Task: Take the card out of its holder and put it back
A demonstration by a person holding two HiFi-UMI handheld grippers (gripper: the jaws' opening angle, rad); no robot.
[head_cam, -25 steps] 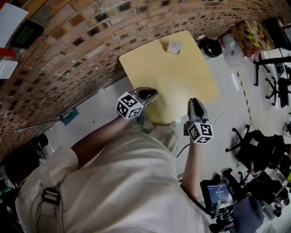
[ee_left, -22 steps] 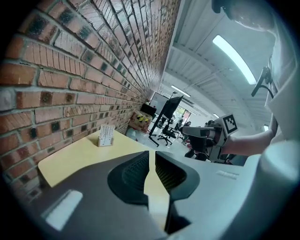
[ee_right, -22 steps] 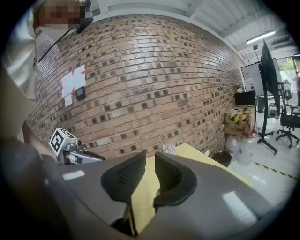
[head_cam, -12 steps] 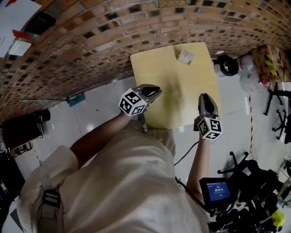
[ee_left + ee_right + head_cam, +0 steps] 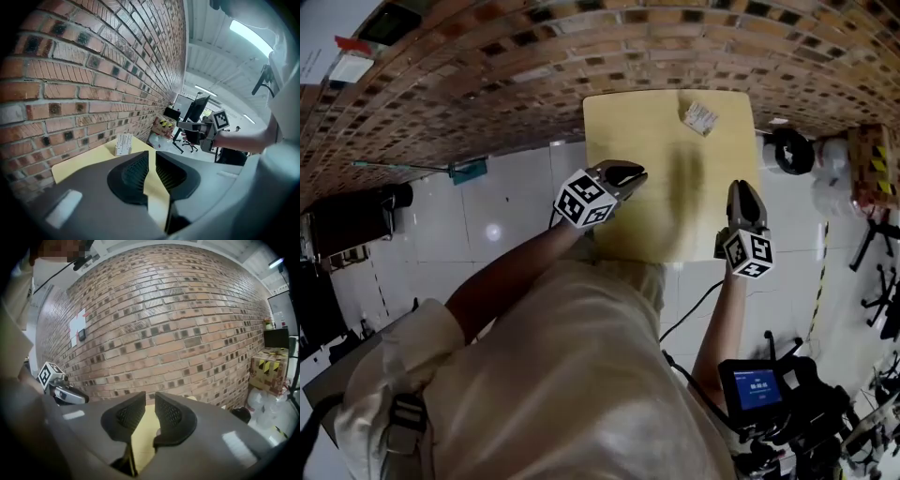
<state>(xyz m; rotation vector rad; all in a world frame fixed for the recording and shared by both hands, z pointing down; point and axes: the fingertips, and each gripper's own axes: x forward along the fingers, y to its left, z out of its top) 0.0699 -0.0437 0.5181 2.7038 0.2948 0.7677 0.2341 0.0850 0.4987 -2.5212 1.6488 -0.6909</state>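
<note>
While both tools hang over the near half of the counter (image 5: 656,141) with nothing in them, the risks all lie in the reach ahead. The left tool (image 5: 628,173) has its jaws drawn in to a narrow slit, and only bare counter shows through the gap. The right tool (image 5: 742,187) stands the same way, narrow and empty, at about four o'clock from the left one.

The card holder (image 5: 700,116) sits well apart from both. In the head view it is near the counter's far edge, at about one o'clock from the left tool and eleven o'clock from the right. In the left gripper view it seems to stand up from the surface as a small pale thing. I cannot make out the card as separate from it.

I judge that the first danger is the jaws themselves. If they arrive this narrow, they will butt the holder instead of straddling it. The holder looks small and light, so a push would probably slide or tip it toward the brick wall (image 5: 487,75) at twelve o'clock, or off the far edge.

The second danger is pulling the card with nothing bracing the holder, which would likely drag the two along together. One tool has to steady the holder while the other draws the card. As both tools close on so small a thing, they could also knock each other.
</note>
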